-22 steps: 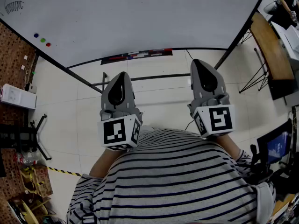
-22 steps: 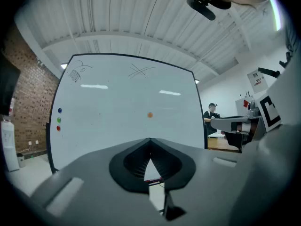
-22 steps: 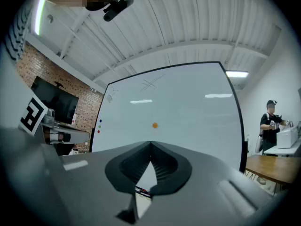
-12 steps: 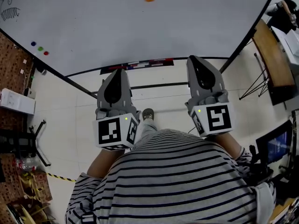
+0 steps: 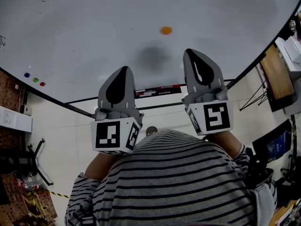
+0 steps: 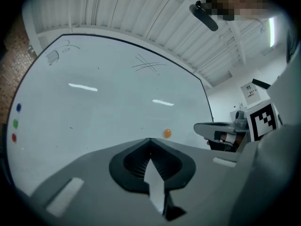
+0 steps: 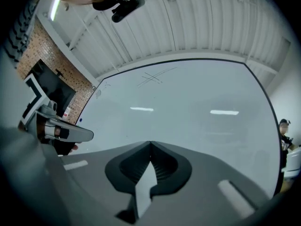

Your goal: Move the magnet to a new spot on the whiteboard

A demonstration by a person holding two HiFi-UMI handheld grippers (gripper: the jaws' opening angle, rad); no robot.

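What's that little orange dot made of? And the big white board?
The small round orange magnet looks like smooth plastic, though it is too small to be sure. The big white whiteboard looks glossy, perhaps coated metal since the magnet clings to it: bright light streaks reflect in it.

The head view is dim and grey, with a soft shadow (image 5: 153, 58) on the whiteboard (image 5: 94, 32). In both gripper views ceiling strip lights (image 6: 272, 29) reflect as white streaks on it, and fisheye bending with black vignetting rings the edges.
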